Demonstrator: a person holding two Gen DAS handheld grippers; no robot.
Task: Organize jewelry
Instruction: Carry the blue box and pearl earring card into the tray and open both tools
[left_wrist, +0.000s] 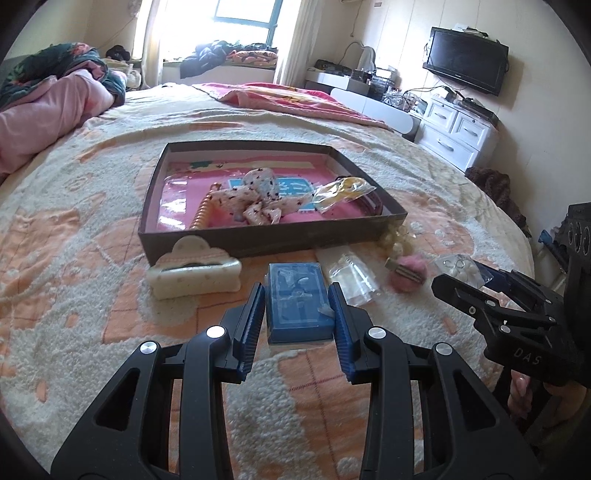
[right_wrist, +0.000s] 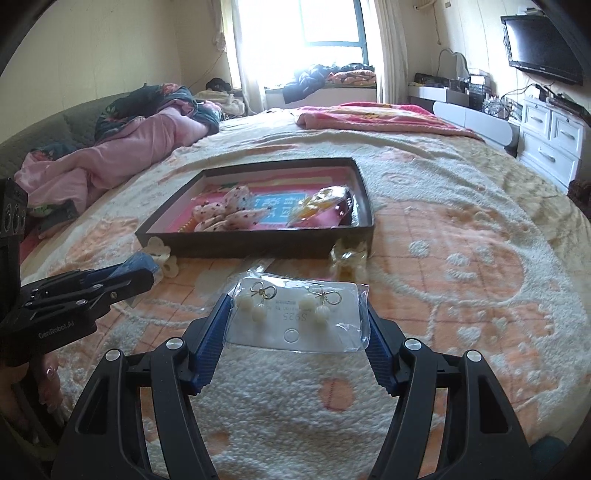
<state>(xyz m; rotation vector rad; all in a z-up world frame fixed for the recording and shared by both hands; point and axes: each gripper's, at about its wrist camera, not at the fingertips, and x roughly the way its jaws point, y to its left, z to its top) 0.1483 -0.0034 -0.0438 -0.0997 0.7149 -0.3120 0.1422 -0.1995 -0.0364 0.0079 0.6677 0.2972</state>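
A dark shallow box (left_wrist: 258, 242) lies on the bed and holds a dotted cloth scrunchie (left_wrist: 255, 197), a beaded hair clip (left_wrist: 201, 216) and a yellow item in a bag (left_wrist: 343, 192). My left gripper (left_wrist: 297, 306) has its blue pads against both sides of a blue packet (left_wrist: 297, 302) on the blanket. My right gripper (right_wrist: 295, 325) is closed on a clear bag with a card of pearl bow earrings (right_wrist: 295, 314); it also shows in the left wrist view (left_wrist: 458, 266). The box shows in the right wrist view (right_wrist: 258, 243).
In front of the box lie a white cloud-shaped hair claw (left_wrist: 194, 275), a clear bag (left_wrist: 349, 277), a pink fuzzy clip (left_wrist: 408, 273) and a cream bow clip (right_wrist: 347, 260). Pink bedding (left_wrist: 48, 107) is piled at left. White drawers (left_wrist: 454, 129) stand beside the bed.
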